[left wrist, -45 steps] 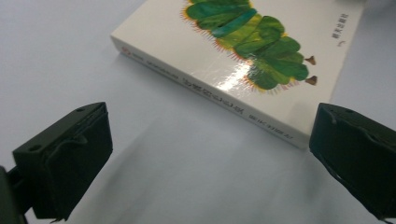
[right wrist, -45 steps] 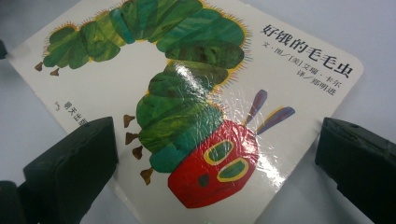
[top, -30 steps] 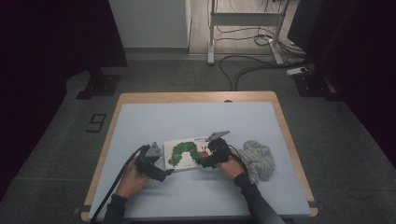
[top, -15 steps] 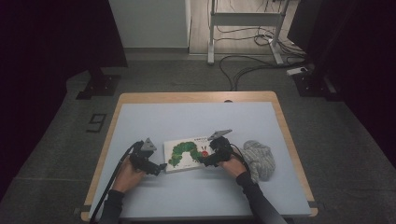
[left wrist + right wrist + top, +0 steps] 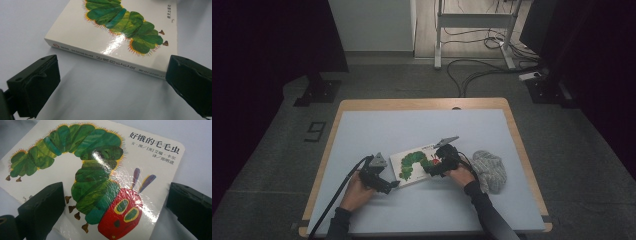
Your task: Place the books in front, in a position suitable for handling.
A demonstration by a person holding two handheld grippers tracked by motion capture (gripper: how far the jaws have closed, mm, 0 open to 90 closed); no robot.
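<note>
Book with the green caterpillar cover lies flat on the pale table, toward my side of it, between my two grippers. My left gripper sits low at its spine edge, jaws spread wide with bare table between them, just short of the spine. My right gripper hangs over the caterpillar's red head, its jaws having just been opening, pressing on nothing. Just beyond my right hand rests a grey knitted cloth.
</note>
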